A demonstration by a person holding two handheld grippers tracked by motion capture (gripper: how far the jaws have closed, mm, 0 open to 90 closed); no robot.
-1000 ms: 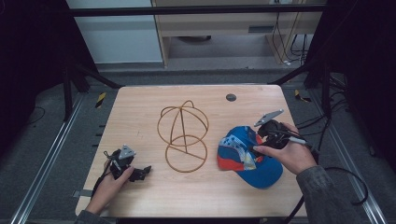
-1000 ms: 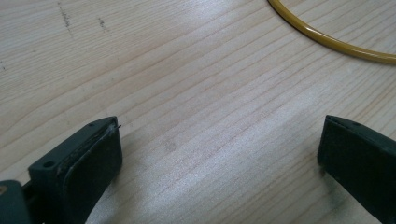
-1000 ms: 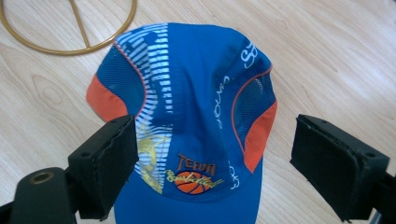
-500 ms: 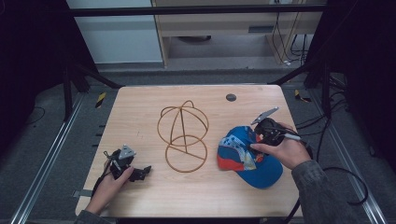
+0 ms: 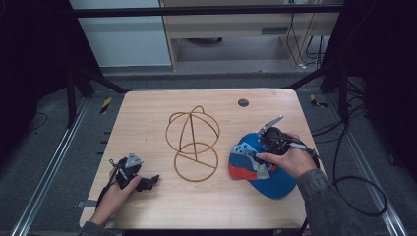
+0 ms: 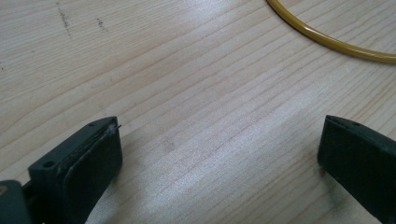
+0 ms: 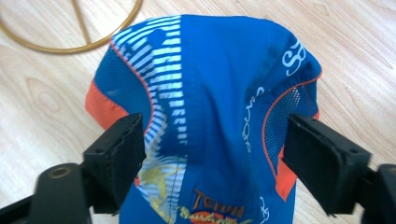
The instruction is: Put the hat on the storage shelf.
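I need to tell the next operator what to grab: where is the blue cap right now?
The blue cap lies on the table's right side in the high view, just right of the wire stand, with the open right gripper straddling its crown.

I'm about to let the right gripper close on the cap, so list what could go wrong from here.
1. The right gripper has its jaws open astride the blue cap; closing may pinch only loose fabric, so the cap could sag or slip when lifted.
2. The wire hat stand sits close beside the cap; a sideways lift could knock it over.
3. The left gripper is open over bare table, so nothing steadies the stand.
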